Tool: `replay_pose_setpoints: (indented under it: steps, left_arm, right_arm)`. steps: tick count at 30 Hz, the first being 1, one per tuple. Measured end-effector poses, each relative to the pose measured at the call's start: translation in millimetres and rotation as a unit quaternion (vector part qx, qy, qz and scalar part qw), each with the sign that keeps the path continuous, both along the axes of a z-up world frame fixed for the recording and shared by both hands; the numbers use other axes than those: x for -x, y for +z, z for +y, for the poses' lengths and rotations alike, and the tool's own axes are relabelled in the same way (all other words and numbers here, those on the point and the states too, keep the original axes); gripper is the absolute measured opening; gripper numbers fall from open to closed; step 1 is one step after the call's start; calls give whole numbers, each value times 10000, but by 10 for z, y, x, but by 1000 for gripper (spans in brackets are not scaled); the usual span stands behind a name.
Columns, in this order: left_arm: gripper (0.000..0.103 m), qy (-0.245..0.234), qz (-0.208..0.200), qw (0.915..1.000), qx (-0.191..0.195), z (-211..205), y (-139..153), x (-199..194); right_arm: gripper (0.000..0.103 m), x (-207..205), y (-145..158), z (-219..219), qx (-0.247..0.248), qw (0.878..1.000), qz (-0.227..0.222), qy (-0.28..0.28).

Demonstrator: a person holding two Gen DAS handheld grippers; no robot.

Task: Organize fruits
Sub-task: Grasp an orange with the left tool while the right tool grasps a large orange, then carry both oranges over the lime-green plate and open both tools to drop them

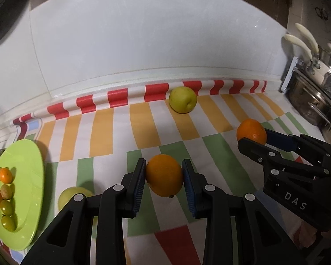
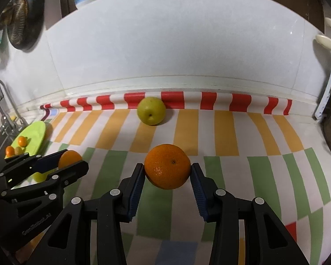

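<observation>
My left gripper [image 1: 164, 176] is shut on a smooth orange [image 1: 164, 174], held just above the striped cloth. My right gripper [image 2: 168, 172] is shut on a speckled orange [image 2: 167, 167], also lifted off the cloth. Each gripper shows in the other's view: the right gripper [image 1: 252, 138] with its orange [image 1: 250, 131] at the right, the left gripper [image 2: 71, 160] with its orange [image 2: 69, 158] at the left. A green apple [image 1: 183, 99] [image 2: 151, 110] lies by the back wall. A second yellow-green fruit [image 1: 71, 196] [image 2: 40, 176] lies partly hidden behind the left gripper.
A lime-green plate [image 1: 31, 154] [image 2: 36, 132] at the left holds several small orange and green fruits. A striped cloth [image 1: 112, 132] covers the counter up to the white tiled wall. Steel pots [image 1: 317, 101] and cream-handled tools stand at the right; a sink rack [image 2: 0, 101] sits at the far left.
</observation>
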State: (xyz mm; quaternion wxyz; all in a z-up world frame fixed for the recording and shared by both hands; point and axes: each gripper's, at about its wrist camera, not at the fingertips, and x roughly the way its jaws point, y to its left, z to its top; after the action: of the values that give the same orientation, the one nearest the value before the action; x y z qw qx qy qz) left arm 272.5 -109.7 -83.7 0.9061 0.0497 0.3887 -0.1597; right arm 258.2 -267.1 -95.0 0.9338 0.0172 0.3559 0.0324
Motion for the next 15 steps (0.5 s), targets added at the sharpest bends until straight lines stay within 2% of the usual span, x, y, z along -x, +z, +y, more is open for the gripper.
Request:
replay_pose_setpoints:
  steps: [15]
  left_arm:
    - [33, -54, -289, 9994, 171, 256, 307, 567]
  right_arm:
    - [43, 629, 339, 294, 128, 9994, -327, 44]
